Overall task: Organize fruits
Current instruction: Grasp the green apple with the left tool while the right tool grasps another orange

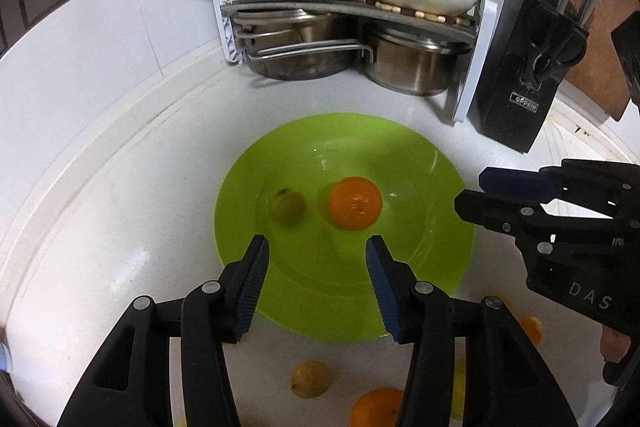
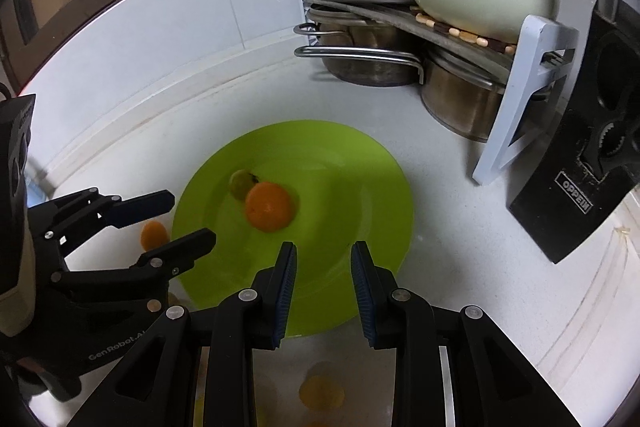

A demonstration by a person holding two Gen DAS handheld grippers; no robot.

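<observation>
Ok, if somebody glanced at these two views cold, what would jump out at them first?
The bright green plate in the middle of the white counter, holding an orange and a small greenish fruit. Both the left gripper and the right gripper hang open and empty over its near rim.

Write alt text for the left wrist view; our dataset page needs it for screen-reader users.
An open left gripper hovers over a green plate holding an orange and a small green fruit. The right gripper reaches in from the right; more fruit lies on the white counter below.
</observation>
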